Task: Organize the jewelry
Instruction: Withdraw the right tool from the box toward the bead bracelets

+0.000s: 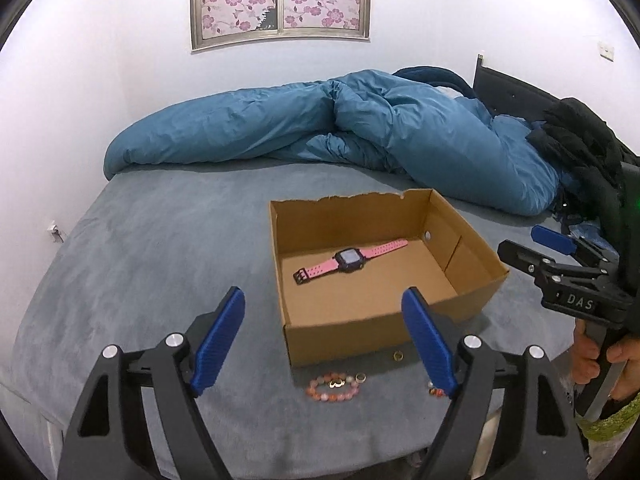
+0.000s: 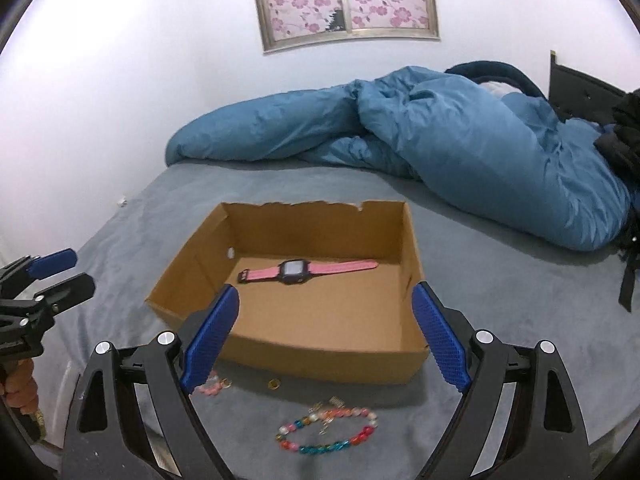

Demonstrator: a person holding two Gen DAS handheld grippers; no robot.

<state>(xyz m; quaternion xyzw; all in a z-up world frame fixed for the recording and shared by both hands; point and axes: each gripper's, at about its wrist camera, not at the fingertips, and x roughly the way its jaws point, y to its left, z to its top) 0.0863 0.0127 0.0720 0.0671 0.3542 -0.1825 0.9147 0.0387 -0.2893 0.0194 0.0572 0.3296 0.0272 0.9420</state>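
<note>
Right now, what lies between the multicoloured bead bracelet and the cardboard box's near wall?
In the right wrist view, a small gold ring on the grey bedcover, between the bracelet and the box.

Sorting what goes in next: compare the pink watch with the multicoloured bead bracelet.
The pink watch lies inside the cardboard box; the multicoloured bead bracelet lies on the grey bedcover in front of the box. The watch is stretched out flat, strap open; the bracelet forms a closed loop. The watch is a pink band with a dark face; the bracelet is a string of round beads. Neither is touched by a gripper.
</note>
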